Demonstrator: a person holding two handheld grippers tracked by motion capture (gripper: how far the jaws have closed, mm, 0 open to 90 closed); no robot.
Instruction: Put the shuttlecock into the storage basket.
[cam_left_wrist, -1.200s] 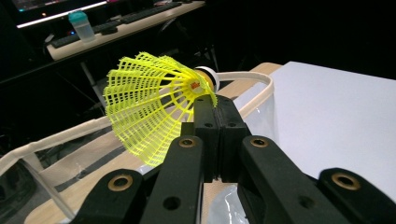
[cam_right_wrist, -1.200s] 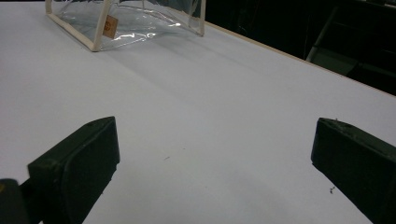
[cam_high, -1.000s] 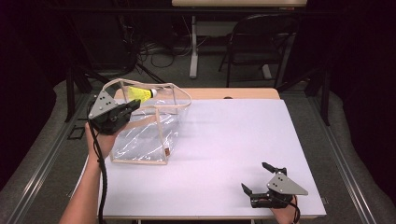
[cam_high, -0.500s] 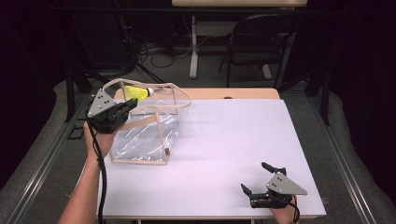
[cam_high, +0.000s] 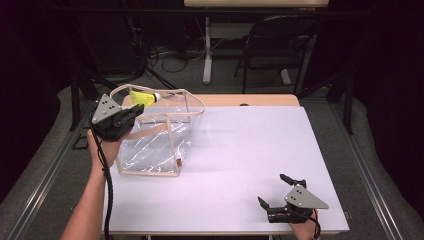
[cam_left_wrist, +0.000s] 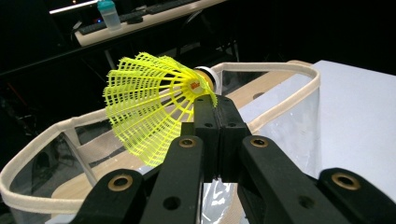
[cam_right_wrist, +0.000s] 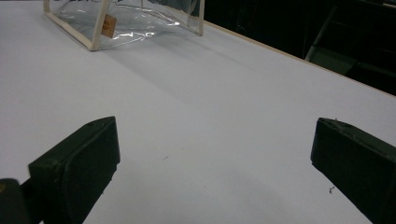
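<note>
A yellow plastic shuttlecock (cam_high: 142, 97) with a white cork hangs over the far rim of a clear bag (cam_high: 155, 142) trimmed in beige. My left gripper (cam_high: 134, 111) is shut on it. In the left gripper view the jaws (cam_left_wrist: 215, 100) pinch the shuttlecock (cam_left_wrist: 149, 105) where the skirt meets the cork, above the bag's open mouth and its rim (cam_left_wrist: 280, 67). The right gripper (cam_high: 271, 188) rests near the table's front right edge, open, nothing between its jaws (cam_right_wrist: 210, 140). The bag (cam_right_wrist: 126, 18) lies far ahead of it.
A white sheet (cam_high: 250, 145) covers the wooden table (cam_high: 250, 100), with broad bare room between the bag and the right gripper. Behind the table stand a black folding chair (cam_high: 277, 45) and a desk leg (cam_high: 207, 47) among floor cables.
The left gripper has drifted slightly left with the shuttlecock, still above the bag's mouth. The right gripper has not moved.
</note>
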